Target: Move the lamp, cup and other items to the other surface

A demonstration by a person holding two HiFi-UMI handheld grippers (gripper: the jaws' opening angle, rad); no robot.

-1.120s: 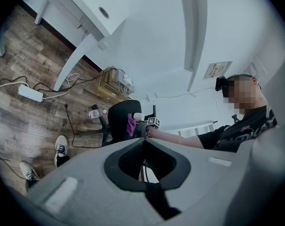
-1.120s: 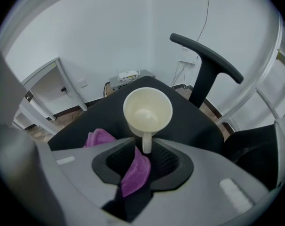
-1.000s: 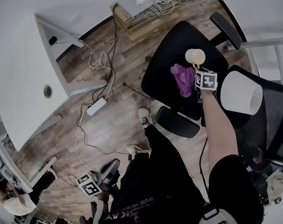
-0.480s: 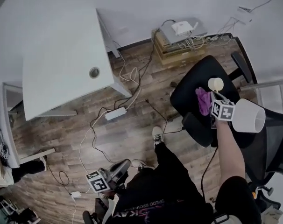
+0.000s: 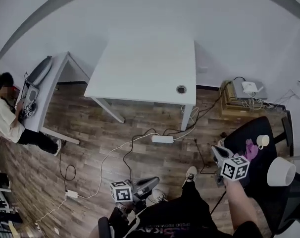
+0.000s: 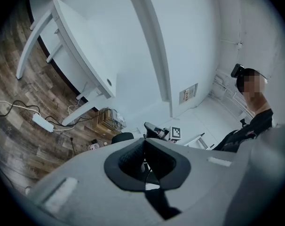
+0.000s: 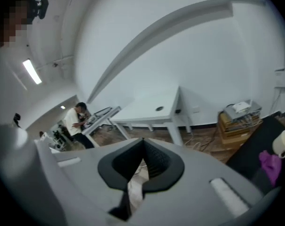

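A black office chair (image 5: 259,157) at the right edge of the head view bears a pale cup (image 5: 262,141), a purple cloth (image 5: 250,149) and a white lamp shade (image 5: 281,171). My right gripper (image 5: 218,153) hovers just left of the chair seat, apart from these items, jaws shut with nothing seen between them. The cup (image 7: 284,140) and cloth (image 7: 270,163) sit at the far right of the right gripper view. My left gripper (image 5: 149,183) is low in front of the person, shut and holding nothing. The white table (image 5: 145,68) stands beyond, its top bare.
A power strip (image 5: 163,139) and loose cables (image 5: 115,155) lie on the wood floor between me and the table. A stack of boxes with a white device (image 5: 246,94) sits by the wall. A person (image 5: 9,118) works at another desk (image 5: 38,90) on the left.
The head view has swung from the chair toward the white table. My right gripper has pulled back from the cup and cloth and risen; both stay on the chair. The left gripper has shifted rightward.
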